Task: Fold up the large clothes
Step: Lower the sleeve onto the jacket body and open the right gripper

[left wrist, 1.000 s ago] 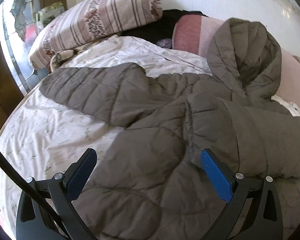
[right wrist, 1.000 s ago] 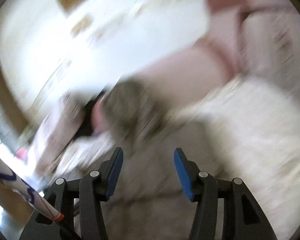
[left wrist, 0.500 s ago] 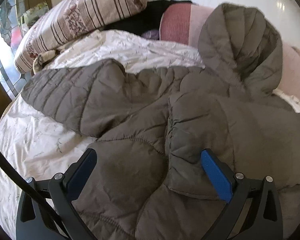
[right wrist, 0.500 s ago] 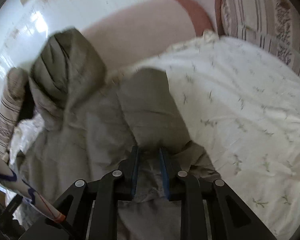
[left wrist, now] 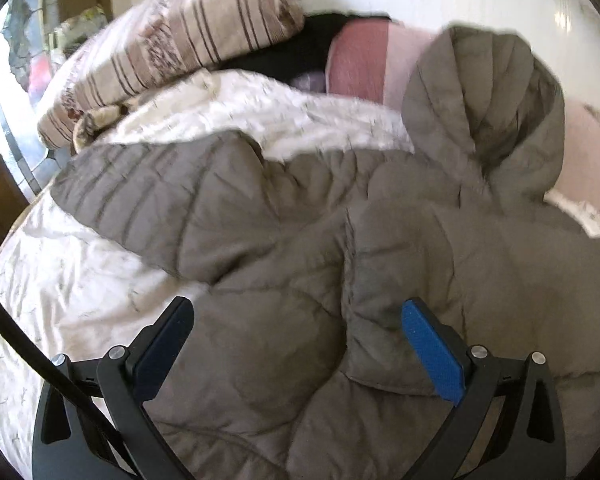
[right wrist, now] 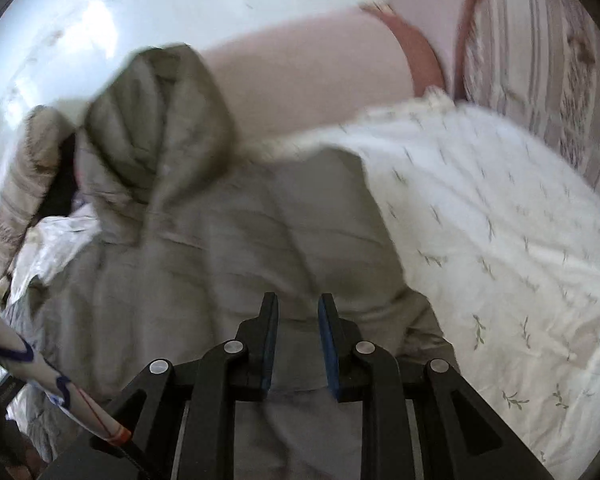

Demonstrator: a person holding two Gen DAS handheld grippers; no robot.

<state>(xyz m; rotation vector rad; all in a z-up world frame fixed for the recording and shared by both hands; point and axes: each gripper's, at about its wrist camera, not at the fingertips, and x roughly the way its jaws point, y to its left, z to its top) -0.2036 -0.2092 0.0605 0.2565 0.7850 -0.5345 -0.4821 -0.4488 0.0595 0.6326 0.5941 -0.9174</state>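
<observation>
Puffer jacket (left wrist: pixel 300 248) lies spread on the bed (left wrist: pixel 60 280), hood against the pillows. Left gripper (left wrist: pixel 296 344) hovers above it, spread wide. Right gripper (right wrist: pixel 298 340) pinches a jacket fold.

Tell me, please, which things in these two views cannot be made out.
- Jacket hem: left wrist view, cut off by the bottom edge and the left gripper.
- Fabric between the right gripper jaws: right wrist view, motion blur hides whether it is pinched.
- Dark item behind the striped pillow: left wrist view, mostly covered, unidentifiable.
</observation>
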